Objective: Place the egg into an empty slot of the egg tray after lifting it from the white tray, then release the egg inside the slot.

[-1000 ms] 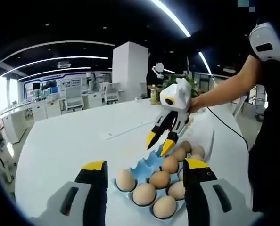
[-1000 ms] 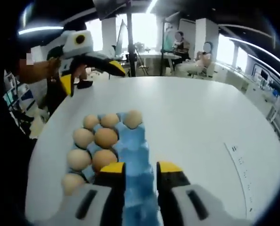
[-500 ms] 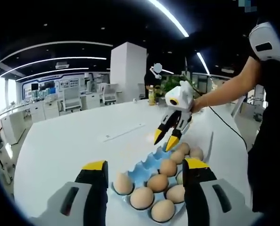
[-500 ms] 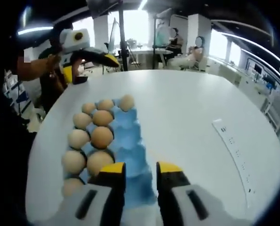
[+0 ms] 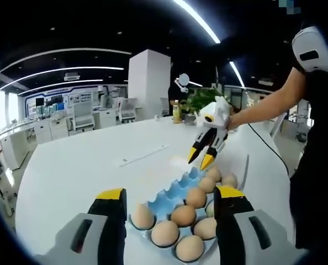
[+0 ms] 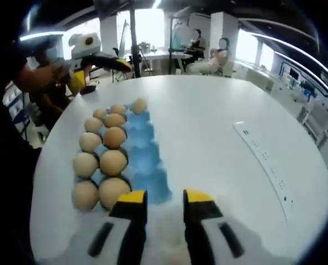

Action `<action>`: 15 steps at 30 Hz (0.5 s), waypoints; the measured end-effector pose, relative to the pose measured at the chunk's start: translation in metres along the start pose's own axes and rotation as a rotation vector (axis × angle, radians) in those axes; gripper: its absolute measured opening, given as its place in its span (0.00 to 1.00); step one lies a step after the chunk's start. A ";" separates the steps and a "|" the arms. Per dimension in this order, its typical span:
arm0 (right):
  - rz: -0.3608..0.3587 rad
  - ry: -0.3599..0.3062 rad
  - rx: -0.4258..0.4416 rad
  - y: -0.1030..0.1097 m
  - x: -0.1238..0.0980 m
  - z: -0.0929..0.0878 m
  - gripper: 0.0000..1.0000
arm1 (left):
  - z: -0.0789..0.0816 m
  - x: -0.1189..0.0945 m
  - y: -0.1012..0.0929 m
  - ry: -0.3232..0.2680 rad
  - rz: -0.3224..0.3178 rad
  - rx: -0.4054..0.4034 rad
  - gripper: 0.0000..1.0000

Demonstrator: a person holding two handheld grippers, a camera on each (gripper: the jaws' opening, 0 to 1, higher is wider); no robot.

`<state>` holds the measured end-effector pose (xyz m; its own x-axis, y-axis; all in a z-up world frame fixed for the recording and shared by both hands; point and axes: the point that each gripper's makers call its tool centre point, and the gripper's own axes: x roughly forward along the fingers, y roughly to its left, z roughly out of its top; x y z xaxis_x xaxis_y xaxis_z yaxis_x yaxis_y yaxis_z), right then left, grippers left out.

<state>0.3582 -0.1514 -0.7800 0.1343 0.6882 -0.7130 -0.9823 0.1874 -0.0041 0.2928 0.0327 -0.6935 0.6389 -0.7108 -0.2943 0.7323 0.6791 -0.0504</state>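
Eggs [image 6: 106,149] sit in the blue tray [image 6: 143,160] on the bench [image 6: 219,138], one column of slots empty. Your right hand-held gripper [image 5: 204,158] hangs above the tray's far end, jaws parted, empty; left one [image 5: 169,207] open too. Fetch the next egg, then lower it straight into an empty slot.

Left gripper [image 5: 169,207] pointing forward, jaws spread wide, gripping nothing. Right gripper [image 5: 204,158] hanging tips-down from outstretched bare arm [image 5: 266,105], jaws slightly parted, carrying nothing.
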 end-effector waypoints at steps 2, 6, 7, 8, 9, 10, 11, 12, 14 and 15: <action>-0.009 0.007 0.006 -0.002 -0.005 -0.006 0.26 | 0.000 0.001 -0.001 0.001 -0.003 0.000 0.65; -0.022 0.022 0.012 -0.003 -0.013 -0.015 0.26 | 0.001 0.002 -0.001 -0.004 -0.003 -0.001 0.65; -0.027 0.024 0.010 -0.004 -0.015 -0.017 0.26 | 0.001 0.002 -0.001 -0.004 -0.002 -0.001 0.65; -0.033 0.024 0.011 -0.006 -0.018 -0.019 0.26 | 0.001 0.002 -0.001 -0.004 -0.001 0.003 0.65; -0.037 0.029 0.014 -0.006 -0.020 -0.021 0.26 | 0.001 0.002 -0.001 -0.003 -0.002 0.002 0.65; -0.047 0.031 0.014 -0.008 -0.023 -0.023 0.26 | 0.001 0.002 -0.001 -0.001 -0.002 0.001 0.65; -0.052 0.031 0.017 -0.009 -0.025 -0.024 0.26 | 0.001 0.002 -0.001 0.000 -0.003 0.002 0.65; -0.058 0.033 0.019 -0.011 -0.027 -0.026 0.26 | 0.000 0.003 -0.002 0.001 -0.004 0.001 0.65; -0.064 0.035 0.024 -0.013 -0.031 -0.029 0.26 | 0.001 0.003 -0.003 0.000 -0.006 0.002 0.65; -0.069 0.043 0.020 -0.014 -0.033 -0.032 0.26 | 0.001 0.003 -0.003 0.000 -0.008 0.002 0.65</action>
<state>0.3634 -0.1992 -0.7789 0.1956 0.6423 -0.7411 -0.9680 0.2477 -0.0408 0.2927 0.0280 -0.6936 0.6332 -0.7160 -0.2940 0.7376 0.6733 -0.0513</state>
